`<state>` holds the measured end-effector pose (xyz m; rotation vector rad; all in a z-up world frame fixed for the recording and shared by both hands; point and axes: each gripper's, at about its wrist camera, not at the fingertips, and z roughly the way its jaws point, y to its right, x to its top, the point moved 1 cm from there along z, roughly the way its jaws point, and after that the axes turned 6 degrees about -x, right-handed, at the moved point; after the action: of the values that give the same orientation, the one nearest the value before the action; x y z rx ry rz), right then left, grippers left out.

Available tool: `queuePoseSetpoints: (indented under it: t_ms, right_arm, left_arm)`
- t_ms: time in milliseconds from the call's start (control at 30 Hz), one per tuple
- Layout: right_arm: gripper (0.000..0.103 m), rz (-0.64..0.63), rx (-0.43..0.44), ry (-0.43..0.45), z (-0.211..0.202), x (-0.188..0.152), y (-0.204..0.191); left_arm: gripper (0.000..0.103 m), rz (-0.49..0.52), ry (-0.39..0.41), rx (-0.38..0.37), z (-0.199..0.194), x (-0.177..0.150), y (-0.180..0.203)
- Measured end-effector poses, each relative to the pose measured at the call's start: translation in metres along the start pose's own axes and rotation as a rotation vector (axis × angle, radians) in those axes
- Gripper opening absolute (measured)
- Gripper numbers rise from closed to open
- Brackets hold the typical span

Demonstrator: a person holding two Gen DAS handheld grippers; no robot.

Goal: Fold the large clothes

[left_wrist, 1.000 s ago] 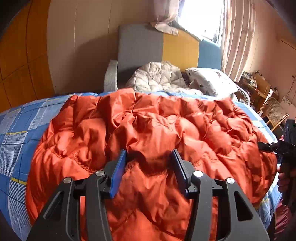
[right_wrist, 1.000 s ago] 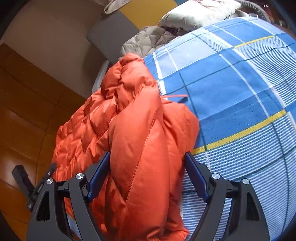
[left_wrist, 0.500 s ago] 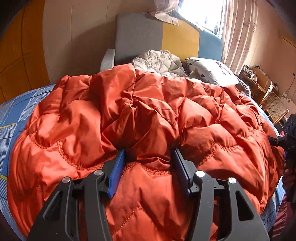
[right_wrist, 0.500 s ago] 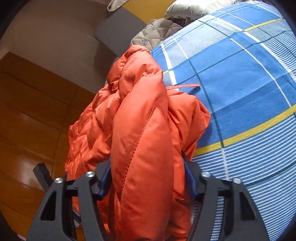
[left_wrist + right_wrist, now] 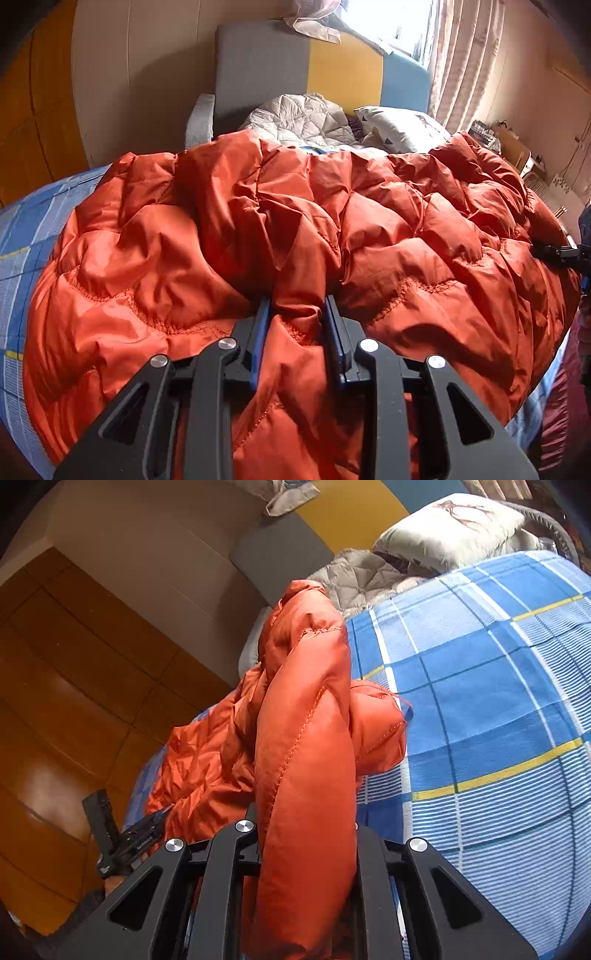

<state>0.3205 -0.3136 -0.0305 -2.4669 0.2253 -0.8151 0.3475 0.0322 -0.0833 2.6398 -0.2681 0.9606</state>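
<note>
No text, label, brand or number can be read with certainty. In the right wrist view, the left gripper (image 5: pixel 155 821) at the orange jacket's (image 5: pixel 306 775) left edge carries small pale lettering on its black body, and a white mark sits lower on its handle, but both are too small and blurred to make out.

Orange jacket (image 5: pixel 369 236): quilted, slightly shiny cloth, puffy, creased, stitched seams. Bedsheet (image 5: pixel 498 701): matt woven cloth, blue check. Left gripper (image 5: pixel 297 332) and right gripper (image 5: pixel 306 834): matt black plastic, bright metal pins. Wardrobe (image 5: pixel 74 686): glossy wood. Headboard (image 5: pixel 258 74): matt fabric panels.
</note>
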Motion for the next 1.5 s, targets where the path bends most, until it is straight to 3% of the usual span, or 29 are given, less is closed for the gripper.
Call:
queuePoseSetpoints:
  t_ms: [133, 400, 567, 700, 967, 1233, 1500]
  right_arm:
    - [0.013, -0.018, -0.026, 0.018, -0.025, -0.008, 0.009]
    - [0.013, 0.062, -0.136, 0.053, -0.054, -0.027, 0.056]
    - [0.013, 0.084, -0.172, 0.068, -0.046, -0.032, 0.061]
    - [0.013, 0.096, -0.18, 0.076, -0.05, -0.039, 0.06]
    - [0.013, 0.111, -0.202, 0.08, -0.05, -0.045, 0.062]
    - [0.013, 0.116, -0.239, 0.113, -0.065, -0.043, 0.03]
    - [0.013, 0.104, -0.215, 0.165, -0.085, -0.035, -0.033]
  left_arm:
    - [0.026, -0.025, 0.003, -0.057, -0.007, -0.005, 0.013]
    - [0.027, -0.033, 0.04, -0.133, -0.005, -0.002, 0.06]
    - [0.032, -0.091, 0.054, -0.095, 0.011, 0.02, 0.076]
    - [0.033, -0.08, 0.035, -0.041, 0.034, 0.035, 0.085]
    - [0.036, -0.011, 0.01, 0.029, 0.07, 0.021, 0.087]
    - [0.036, 0.003, 0.006, 0.049, 0.087, 0.018, 0.085]
    - [0.036, 0.001, -0.018, 0.048, 0.086, 0.024, 0.087]
